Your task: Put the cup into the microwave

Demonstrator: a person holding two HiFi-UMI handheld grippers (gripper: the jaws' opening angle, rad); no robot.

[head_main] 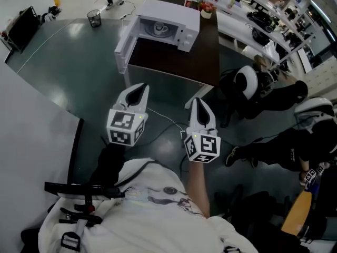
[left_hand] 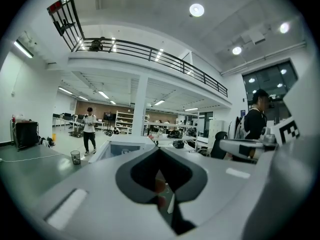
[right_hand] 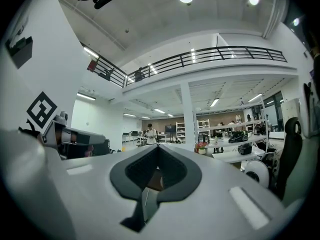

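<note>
Cup (head_main: 159,29) sits inside microwave (head_main: 179,15); door (head_main: 122,45) swung open. Both claws well apart from cup, held over floor (head_main: 63,62) short of tabletop (head_main: 179,62), pointing toward microwave. Left claw (head_main: 140,90): jaws pressed together, nothing between. Right claw (head_main: 195,102): jaws pressed together, nothing between. Tabletop dark brown; microwave at far end. Floor grey-green; bin (head_main: 94,18) beyond tabletop. Open hall; railed mezzanine (left_hand: 150,51) overhead; shelving (left_hand: 122,121) at back. Square black-white markers on cubes (head_main: 125,126).
</note>
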